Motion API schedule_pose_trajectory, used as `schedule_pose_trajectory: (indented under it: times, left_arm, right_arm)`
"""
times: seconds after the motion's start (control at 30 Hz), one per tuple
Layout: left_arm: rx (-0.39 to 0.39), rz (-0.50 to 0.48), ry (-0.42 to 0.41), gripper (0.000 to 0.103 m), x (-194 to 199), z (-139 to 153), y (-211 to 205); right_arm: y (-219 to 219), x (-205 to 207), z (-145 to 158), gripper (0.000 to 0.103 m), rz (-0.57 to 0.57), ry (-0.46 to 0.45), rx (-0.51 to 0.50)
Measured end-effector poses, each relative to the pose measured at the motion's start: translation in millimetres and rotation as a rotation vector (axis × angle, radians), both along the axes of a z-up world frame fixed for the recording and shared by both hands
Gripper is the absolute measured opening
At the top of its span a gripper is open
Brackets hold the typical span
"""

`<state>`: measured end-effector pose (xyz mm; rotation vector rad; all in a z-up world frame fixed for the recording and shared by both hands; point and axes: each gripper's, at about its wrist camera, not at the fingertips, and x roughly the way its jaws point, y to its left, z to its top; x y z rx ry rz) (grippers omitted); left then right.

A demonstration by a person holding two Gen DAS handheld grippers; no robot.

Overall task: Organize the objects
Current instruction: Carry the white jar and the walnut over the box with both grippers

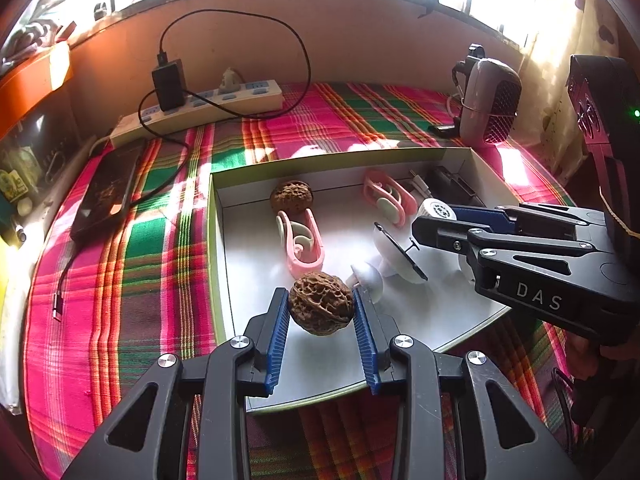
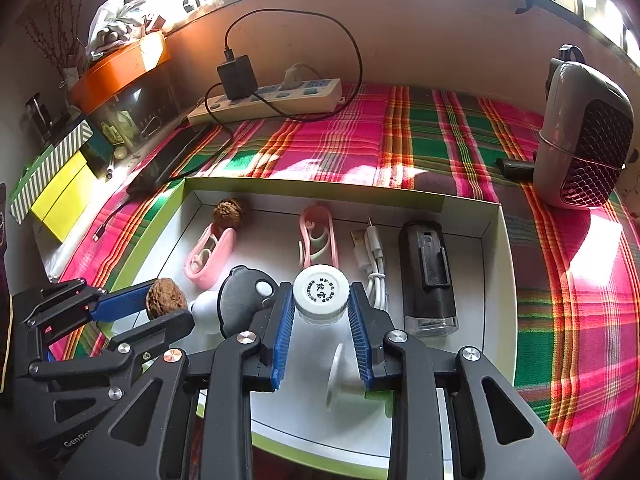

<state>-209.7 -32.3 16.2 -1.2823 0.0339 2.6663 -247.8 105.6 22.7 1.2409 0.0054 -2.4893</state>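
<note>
Pink clips (image 1: 301, 241), cable (image 2: 370, 254), black case (image 2: 429, 276) around both loaded claws.

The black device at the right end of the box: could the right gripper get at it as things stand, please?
Probably not yet. The right gripper is shut on the white bottle, so its fingers are occupied. The black device itself lies uncovered just right of it in the box, beside the white cable.

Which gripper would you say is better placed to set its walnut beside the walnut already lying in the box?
Left, probably. The left gripper already holds a walnut over the box; the right gripper is shut on a white bottle.
</note>
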Motion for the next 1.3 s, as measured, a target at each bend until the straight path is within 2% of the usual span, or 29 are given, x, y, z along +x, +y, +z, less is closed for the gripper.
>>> schedule_pose_trajectory:
  times: [0.73,1.3]
  left_arm:
    - [-0.007,-0.001,-0.001,0.03,-5,-4,3]
    - [-0.008,0.001,-0.002,0.031,-6,-4,4]
  right_arm:
    - [-8,-5,-10,0.029,0.004,0.003,0.053]
    - [-10,-4,-10,0.029,0.006,0.005,0.052]
